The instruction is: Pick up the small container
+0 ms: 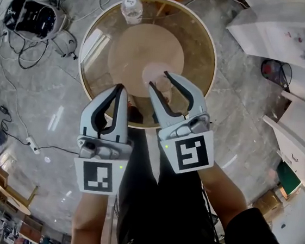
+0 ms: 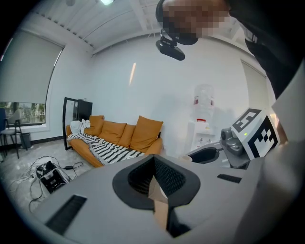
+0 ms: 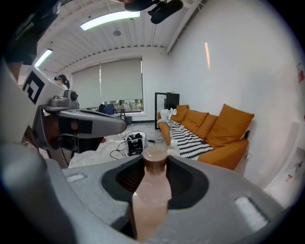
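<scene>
The small container [image 1: 153,73], a pale pinkish-brown bottle with a darker cap, is held up over the round glass table [image 1: 206,43]. My right gripper [image 1: 158,79] is shut on it, one finger on each side. In the right gripper view the small container [image 3: 151,190] stands upright between the dark pads [image 3: 188,183], its cap just above them. My left gripper [image 1: 120,89] hovers beside it on the left with its jaws together. In the left gripper view a thin tan sliver shows in the slit of my left gripper [image 2: 158,193]; I cannot tell what it is.
A clear water bottle [image 1: 132,10] stands at the table's far rim. Cables and a black device [image 1: 30,16] lie on the marble floor to the left. White cabinets [image 1: 293,36] stand at the right. An orange sofa [image 2: 119,136] and a water dispenser [image 2: 202,114] line the wall.
</scene>
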Available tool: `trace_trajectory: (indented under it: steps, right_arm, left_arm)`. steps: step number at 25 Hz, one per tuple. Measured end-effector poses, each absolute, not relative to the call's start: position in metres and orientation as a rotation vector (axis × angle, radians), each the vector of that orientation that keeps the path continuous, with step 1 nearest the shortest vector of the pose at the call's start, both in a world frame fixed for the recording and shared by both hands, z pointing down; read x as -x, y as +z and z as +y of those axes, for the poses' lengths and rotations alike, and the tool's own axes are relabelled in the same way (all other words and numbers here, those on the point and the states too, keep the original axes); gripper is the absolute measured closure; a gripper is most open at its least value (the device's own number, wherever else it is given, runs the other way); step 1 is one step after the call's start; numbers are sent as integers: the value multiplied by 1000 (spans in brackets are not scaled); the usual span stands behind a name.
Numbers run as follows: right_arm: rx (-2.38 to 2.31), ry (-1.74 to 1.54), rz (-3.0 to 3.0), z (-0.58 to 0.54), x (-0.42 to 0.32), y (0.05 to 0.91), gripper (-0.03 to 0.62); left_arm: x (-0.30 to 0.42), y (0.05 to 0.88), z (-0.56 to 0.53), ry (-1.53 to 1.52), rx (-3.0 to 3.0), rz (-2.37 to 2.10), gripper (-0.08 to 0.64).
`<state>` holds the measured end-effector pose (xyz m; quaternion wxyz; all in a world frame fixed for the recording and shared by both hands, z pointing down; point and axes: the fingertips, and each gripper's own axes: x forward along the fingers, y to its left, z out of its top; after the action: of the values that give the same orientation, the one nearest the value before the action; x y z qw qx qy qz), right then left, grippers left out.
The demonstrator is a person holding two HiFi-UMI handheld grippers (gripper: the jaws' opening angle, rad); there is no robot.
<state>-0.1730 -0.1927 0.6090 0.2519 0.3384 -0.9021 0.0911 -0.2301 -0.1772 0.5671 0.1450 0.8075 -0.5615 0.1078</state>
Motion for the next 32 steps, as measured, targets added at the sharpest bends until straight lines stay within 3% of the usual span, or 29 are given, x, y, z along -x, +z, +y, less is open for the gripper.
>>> trace_trajectory:
  steps: [32]
  right_arm:
    - [-931,214,-2504,-168,153,412,456]
  left_arm:
    - [207,368,-150,311,-2396,-1649,554]
